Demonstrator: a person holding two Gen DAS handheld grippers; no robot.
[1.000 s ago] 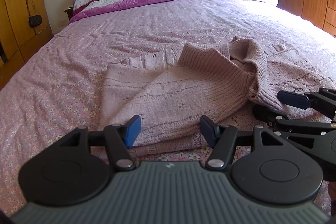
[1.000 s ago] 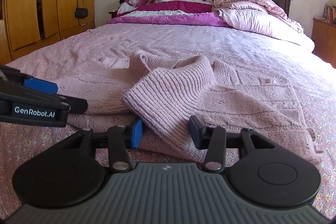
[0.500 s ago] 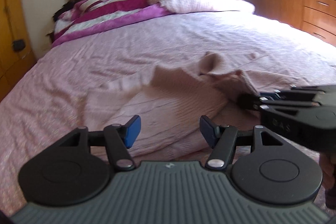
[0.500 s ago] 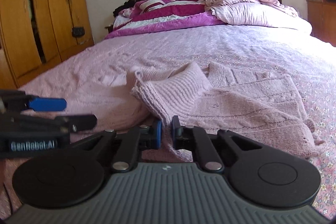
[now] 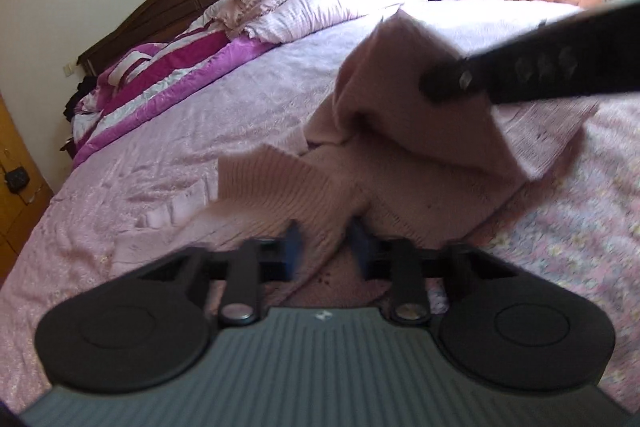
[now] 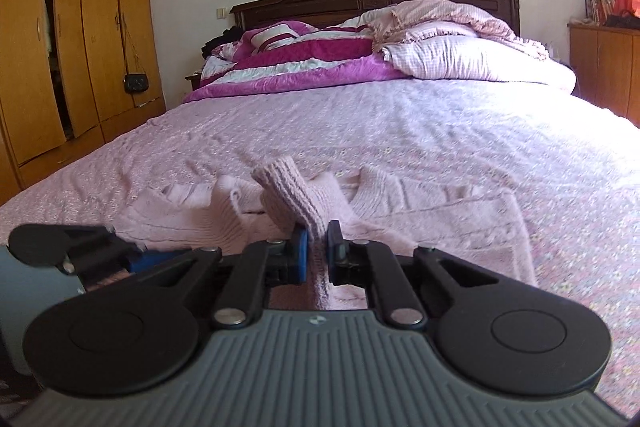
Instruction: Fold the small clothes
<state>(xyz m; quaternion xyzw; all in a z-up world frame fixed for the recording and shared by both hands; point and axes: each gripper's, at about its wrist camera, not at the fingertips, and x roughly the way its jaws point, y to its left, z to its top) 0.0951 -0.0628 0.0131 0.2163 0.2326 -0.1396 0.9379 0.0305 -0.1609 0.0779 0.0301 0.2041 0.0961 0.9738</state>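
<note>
With both claws clamped on the pink knit sweater (image 6: 372, 203) lying at the near end of the bed (image 6: 400, 131), the left gripper (image 5: 325, 249) and right gripper (image 6: 317, 251) each pinch a fold. I'd raise them evenly, keeping the knit taut, then lay it over squarely.

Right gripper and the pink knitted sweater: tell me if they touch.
Touching. The right wrist view shows the right gripper with both pads clamped on a ribbed fold of the pink knitted sweater, no gap visible.
</note>
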